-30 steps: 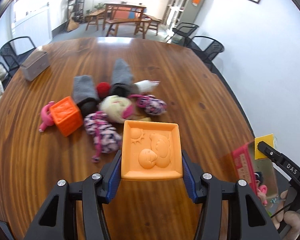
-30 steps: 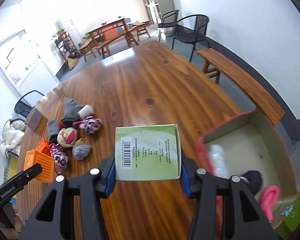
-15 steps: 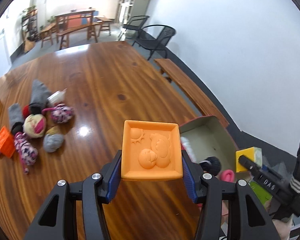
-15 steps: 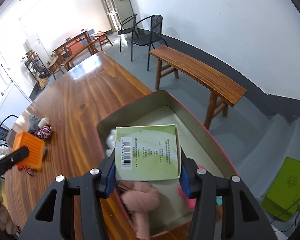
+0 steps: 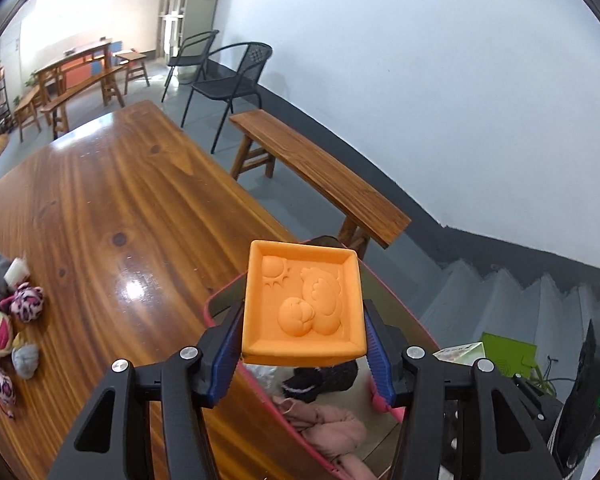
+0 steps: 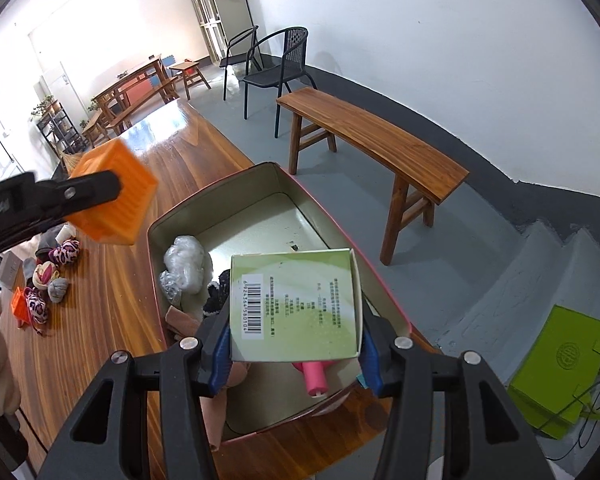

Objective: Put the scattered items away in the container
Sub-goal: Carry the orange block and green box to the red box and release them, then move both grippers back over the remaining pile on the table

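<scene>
My left gripper (image 5: 302, 354) is shut on an orange embossed block (image 5: 304, 304) and holds it above the near-left part of the pink-rimmed tin container (image 5: 216, 304). In the right wrist view that block (image 6: 114, 196) hangs over the table beside the container's (image 6: 236, 184) left rim. My right gripper (image 6: 296, 354) is shut on a green carton (image 6: 294, 306) and holds it above the container's inside. The container holds a white plastic bundle (image 6: 186, 264), a black sock (image 5: 320, 376), pink cloth (image 5: 328, 426) and a pink tube (image 6: 316, 378).
Rolled socks (image 5: 26, 304) and a second orange block (image 6: 20, 306) lie scattered on the wooden table (image 5: 100, 208) to the left. A wooden bench (image 6: 380, 152) and black chairs (image 6: 276, 68) stand beyond the table edge. A green box (image 6: 560, 360) lies on the floor at the right.
Both grippers swung right from the sock pile to the container. The carton now hangs over the container's inside, and the orange block has come close above its left rim.
</scene>
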Demonstrator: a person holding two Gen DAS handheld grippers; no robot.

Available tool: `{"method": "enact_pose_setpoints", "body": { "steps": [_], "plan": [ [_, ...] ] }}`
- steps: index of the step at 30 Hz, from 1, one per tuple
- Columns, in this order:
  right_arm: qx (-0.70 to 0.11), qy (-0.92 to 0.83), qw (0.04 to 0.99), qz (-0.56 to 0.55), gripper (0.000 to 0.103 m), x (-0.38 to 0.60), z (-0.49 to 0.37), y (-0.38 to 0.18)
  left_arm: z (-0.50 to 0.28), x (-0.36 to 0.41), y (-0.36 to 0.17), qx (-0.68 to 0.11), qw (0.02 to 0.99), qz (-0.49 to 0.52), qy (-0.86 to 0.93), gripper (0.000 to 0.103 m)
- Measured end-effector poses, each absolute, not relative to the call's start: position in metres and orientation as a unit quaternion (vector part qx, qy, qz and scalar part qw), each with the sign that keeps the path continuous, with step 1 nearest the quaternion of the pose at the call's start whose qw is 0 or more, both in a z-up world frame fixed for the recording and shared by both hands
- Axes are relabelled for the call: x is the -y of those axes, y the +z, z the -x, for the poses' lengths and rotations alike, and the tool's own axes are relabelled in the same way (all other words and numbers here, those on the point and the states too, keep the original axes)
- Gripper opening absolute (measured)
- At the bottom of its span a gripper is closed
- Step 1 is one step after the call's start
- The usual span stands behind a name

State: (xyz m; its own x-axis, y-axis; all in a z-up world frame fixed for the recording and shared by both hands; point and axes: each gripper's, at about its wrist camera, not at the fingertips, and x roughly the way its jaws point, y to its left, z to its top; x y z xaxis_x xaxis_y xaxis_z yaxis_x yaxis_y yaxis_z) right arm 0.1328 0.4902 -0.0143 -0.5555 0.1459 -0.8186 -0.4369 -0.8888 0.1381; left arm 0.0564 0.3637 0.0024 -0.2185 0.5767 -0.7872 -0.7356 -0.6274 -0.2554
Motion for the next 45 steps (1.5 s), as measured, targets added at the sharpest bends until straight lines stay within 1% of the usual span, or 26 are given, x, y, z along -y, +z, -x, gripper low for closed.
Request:
{"method": "enact_pose_setpoints", "body": {
  "steps": [1, 2, 3, 4, 12, 13, 14, 22, 31, 36, 42, 45],
  "plan": [
    [-0.171, 0.864, 0.165, 0.443, 0.062, -0.493, -0.133, -0.016, -0.057, -0.371, 0.000, -0.096, 0.420, 0.466, 0.773, 0.069],
    [-0.176, 0.862, 0.162, 0.446, 0.069, -0.494, -0.133, -0.017, -0.056, -0.377, -0.003, -0.103, 0.413, 0.471, 0.773, 0.084],
    [-0.183, 0.860, 0.161, 0.448, 0.073, -0.496, -0.133, -0.018, -0.058, -0.378, -0.003, -0.104, 0.410, 0.471, 0.774, 0.087],
    [-0.188, 0.860, 0.162, 0.447, 0.074, -0.498, -0.134, -0.019, -0.058, -0.379, -0.002, -0.103, 0.409, 0.469, 0.776, 0.087],
    [-0.197, 0.859, 0.169, 0.442, 0.074, -0.503, -0.132, -0.018, -0.037, -0.352, -0.011, -0.075, 0.382, 0.496, 0.776, 0.088],
    [-0.198, 0.859, 0.167, 0.441, 0.074, -0.502, -0.130, -0.018, -0.033, -0.345, -0.013, -0.069, 0.374, 0.503, 0.776, 0.101],
    [-0.198, 0.860, 0.164, 0.440, 0.074, -0.500, -0.128, -0.017, -0.030, -0.341, -0.013, -0.064, 0.368, 0.505, 0.778, 0.103],
    [-0.179, 0.874, 0.123, 0.435, 0.074, -0.469, -0.103, -0.007, -0.017, -0.293, -0.013, -0.043, 0.331, 0.512, 0.791, 0.103],
    [-0.152, 0.883, 0.057, 0.440, 0.074, -0.425, -0.076, -0.004, -0.005, -0.218, -0.016, 0.000, 0.268, 0.519, 0.812, 0.103],
    [-0.135, 0.882, 0.012, 0.451, 0.074, -0.387, -0.059, -0.009, 0.006, -0.160, -0.026, 0.025, 0.211, 0.529, 0.821, 0.103],
    [-0.110, 0.878, -0.046, 0.463, 0.074, -0.324, -0.042, -0.017, 0.024, -0.064, -0.039, 0.054, 0.132, 0.533, 0.834, 0.103],
    [-0.092, 0.875, -0.079, 0.469, 0.074, -0.287, -0.036, -0.020, 0.032, -0.014, -0.048, 0.080, 0.095, 0.536, 0.835, 0.103]
  ]
}}
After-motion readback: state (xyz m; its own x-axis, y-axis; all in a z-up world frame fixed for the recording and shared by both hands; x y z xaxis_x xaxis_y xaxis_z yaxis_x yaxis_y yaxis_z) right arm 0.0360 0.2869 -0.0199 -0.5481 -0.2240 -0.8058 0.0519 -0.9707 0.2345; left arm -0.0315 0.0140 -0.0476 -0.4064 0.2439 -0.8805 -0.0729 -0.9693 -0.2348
